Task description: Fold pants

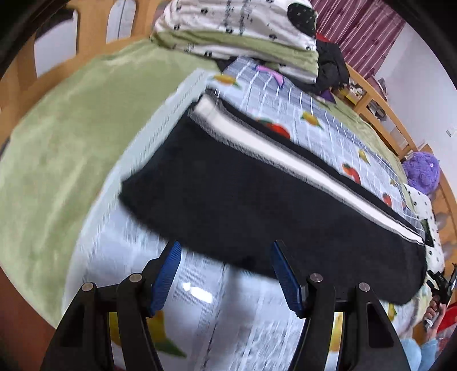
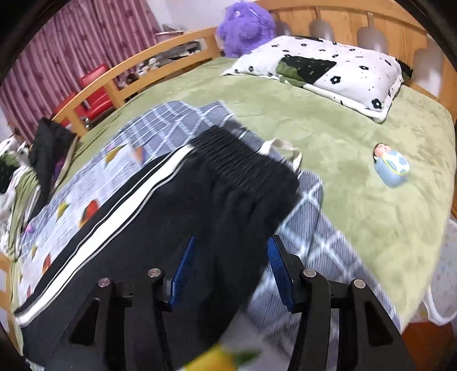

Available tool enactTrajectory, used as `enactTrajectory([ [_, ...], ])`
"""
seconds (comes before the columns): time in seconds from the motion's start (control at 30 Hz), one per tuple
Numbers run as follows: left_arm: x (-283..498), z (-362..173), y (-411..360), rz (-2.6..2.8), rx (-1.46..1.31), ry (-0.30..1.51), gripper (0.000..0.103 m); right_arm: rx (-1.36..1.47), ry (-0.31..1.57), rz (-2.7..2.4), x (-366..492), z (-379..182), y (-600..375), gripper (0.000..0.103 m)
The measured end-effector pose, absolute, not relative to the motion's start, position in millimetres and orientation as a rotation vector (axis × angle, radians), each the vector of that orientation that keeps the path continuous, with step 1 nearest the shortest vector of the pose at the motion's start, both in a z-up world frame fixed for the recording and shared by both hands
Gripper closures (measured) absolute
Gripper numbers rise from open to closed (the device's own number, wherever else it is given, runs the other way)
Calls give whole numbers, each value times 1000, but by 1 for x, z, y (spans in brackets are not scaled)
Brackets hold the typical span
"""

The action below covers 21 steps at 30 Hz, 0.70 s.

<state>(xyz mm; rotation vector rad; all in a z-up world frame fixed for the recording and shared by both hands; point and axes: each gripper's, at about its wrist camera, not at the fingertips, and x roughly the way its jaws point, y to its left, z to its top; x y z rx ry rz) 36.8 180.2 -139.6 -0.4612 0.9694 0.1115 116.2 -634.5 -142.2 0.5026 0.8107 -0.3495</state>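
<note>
Black pants (image 1: 242,197) with a white side stripe lie flat on a fruit-print checked sheet (image 1: 328,114) on the bed. In the left wrist view my left gripper (image 1: 225,274) is open, its blue pads just short of the pants' near edge. In the right wrist view the pants (image 2: 177,228) show their gathered elastic waistband (image 2: 240,159) and a white drawstring (image 2: 285,148). My right gripper (image 2: 231,268) is open, its jaws over the pants' edge below the waistband, holding nothing.
A green blanket (image 2: 357,159) covers the bed. A flower-print pillow (image 2: 322,74), a purple plush toy (image 2: 245,25) and a small blue figurine (image 2: 391,165) lie near the wooden headboard. Folded bedding (image 1: 240,34) and dark clothes (image 1: 331,65) are piled at the far end.
</note>
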Motion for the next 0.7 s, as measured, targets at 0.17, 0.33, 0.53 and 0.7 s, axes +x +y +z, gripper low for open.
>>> enactTrajectory([
  [0.17, 34, -171, 199, 105, -609, 955, 40, 393, 830, -305, 86, -119, -572, 51],
  [0.33, 54, -183, 222, 169, -707, 838, 42, 397, 838, -231, 61, -97, -507, 51],
  [0.53, 66, -156, 238, 140, -746, 745, 94, 363, 834, -170, 67, -72, -441, 51],
  [0.7, 73, -169, 241, 224, -716, 922, 85, 263, 803, -125, 77, -59, -388, 51],
])
